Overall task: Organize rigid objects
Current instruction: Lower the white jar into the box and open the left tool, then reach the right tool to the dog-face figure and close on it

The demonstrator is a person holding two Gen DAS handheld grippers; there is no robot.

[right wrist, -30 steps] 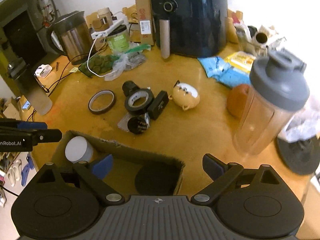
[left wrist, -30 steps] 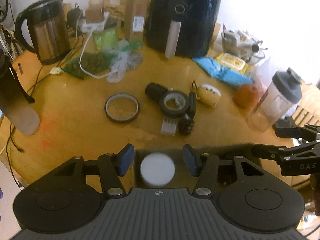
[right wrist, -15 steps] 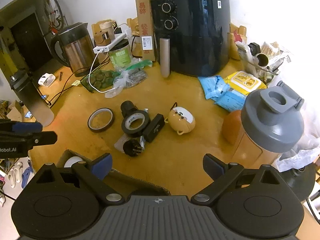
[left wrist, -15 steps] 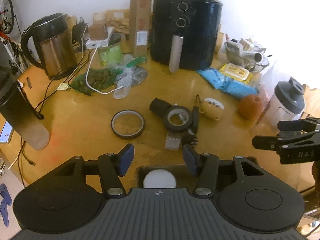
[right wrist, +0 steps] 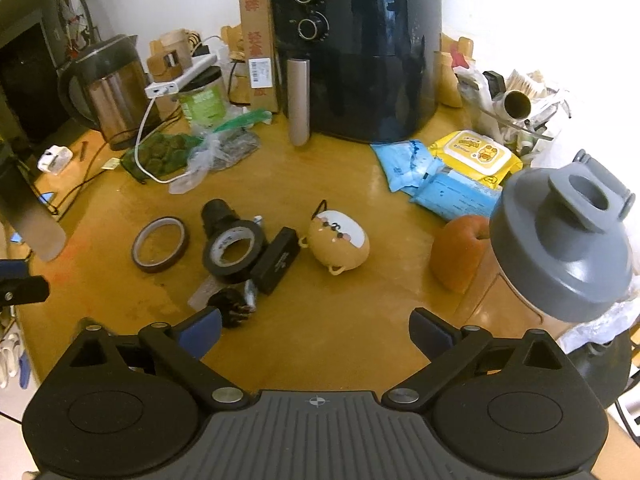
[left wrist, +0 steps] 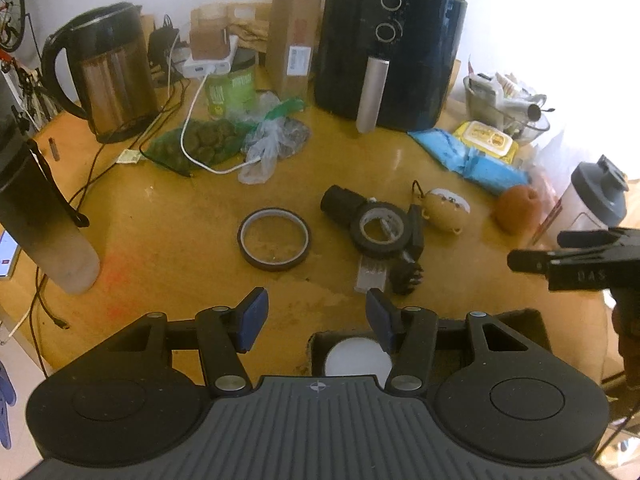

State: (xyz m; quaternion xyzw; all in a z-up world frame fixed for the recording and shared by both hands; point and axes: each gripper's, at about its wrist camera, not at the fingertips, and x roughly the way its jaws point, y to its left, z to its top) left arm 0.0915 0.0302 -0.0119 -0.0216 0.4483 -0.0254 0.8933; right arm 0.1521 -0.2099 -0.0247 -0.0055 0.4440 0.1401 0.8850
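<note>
Hovering over the table, left tongs [left wrist: 313, 320] and right tongs [right wrist: 316, 330] agape, empty, black tape roll [right wrist: 234, 249] lying flat.

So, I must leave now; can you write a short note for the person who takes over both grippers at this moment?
Left gripper: jaws open, nothing between them, over the near table edge by the cardboard box.
Right gripper: jaws open wide, empty.
Done: a white round lid lies in the box.
Left, all loose on the wooden table: amber tape ring, black tape roll leaning on a black cylinder, black rectangular block, small black brush, round tan toy.
Mind the shaker bottle close to the right gripper.
</note>
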